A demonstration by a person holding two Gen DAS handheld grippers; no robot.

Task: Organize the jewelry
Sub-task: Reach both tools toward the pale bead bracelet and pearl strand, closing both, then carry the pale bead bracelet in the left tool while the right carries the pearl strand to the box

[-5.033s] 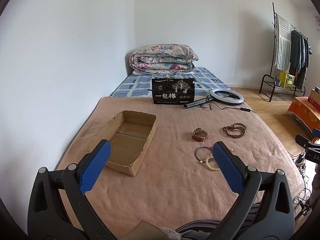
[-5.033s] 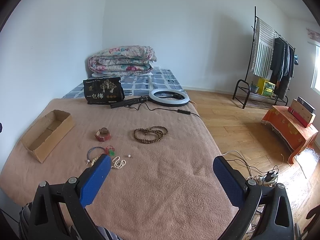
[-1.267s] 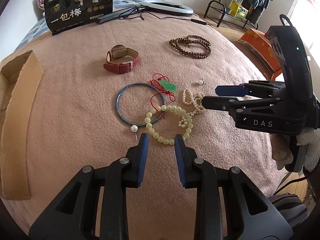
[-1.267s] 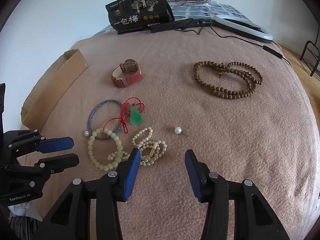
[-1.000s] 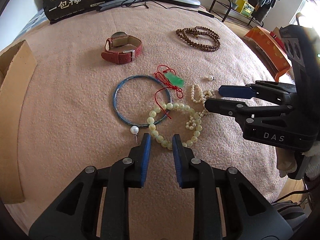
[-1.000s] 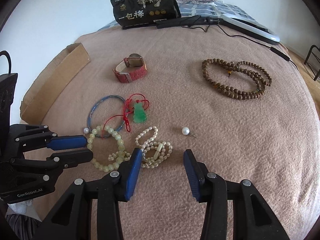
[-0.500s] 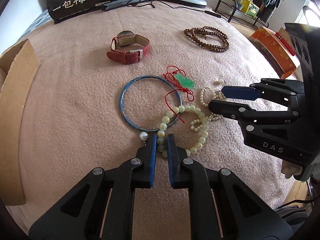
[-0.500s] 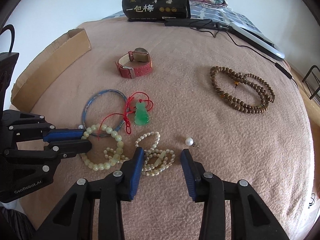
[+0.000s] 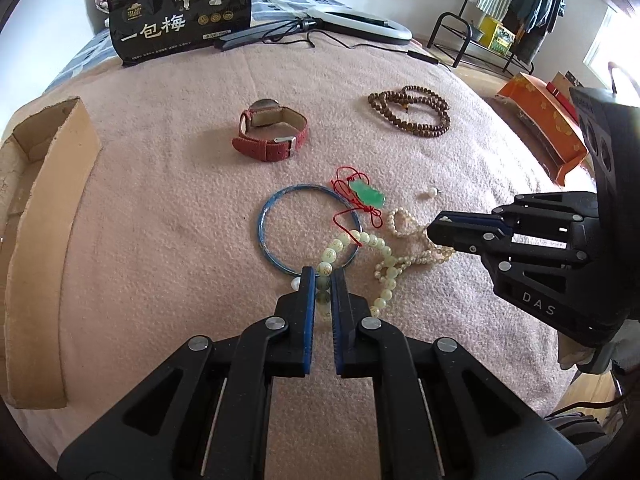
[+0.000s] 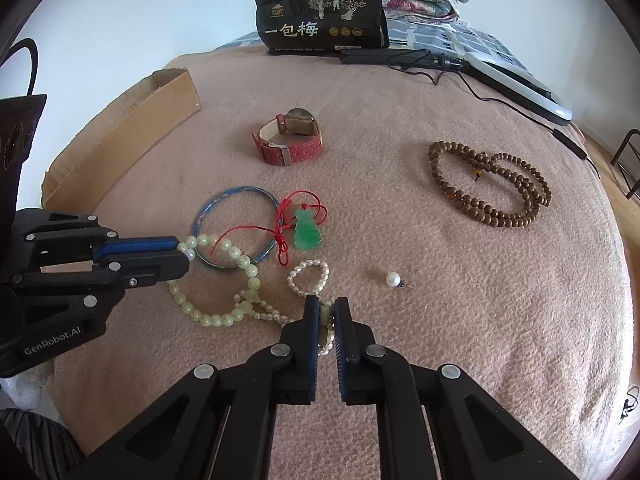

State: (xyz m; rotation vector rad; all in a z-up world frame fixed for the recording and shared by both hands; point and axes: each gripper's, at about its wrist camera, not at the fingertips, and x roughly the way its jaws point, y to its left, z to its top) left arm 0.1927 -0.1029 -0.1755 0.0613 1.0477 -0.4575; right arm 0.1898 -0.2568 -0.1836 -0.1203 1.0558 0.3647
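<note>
Both hand-held grippers closed onto bead bracelets (image 9: 380, 264).

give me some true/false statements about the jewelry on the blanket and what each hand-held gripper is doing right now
1. The left hand-held gripper is shut on the pale green bead bracelet. True.
2. The right hand-held gripper hangs open above the brown wooden beads. False: it is shut on the small pearl bracelet, and the wooden beads lie apart, untouched.
3. The red watch is inside the cardboard box. False: it lies on the blanket, outside the box.
4. The green pendant hangs on a red cord. True.
5. A loose pearl stud lies alone on the blanket, right of the pearl bracelet in the right wrist view. True.
</note>
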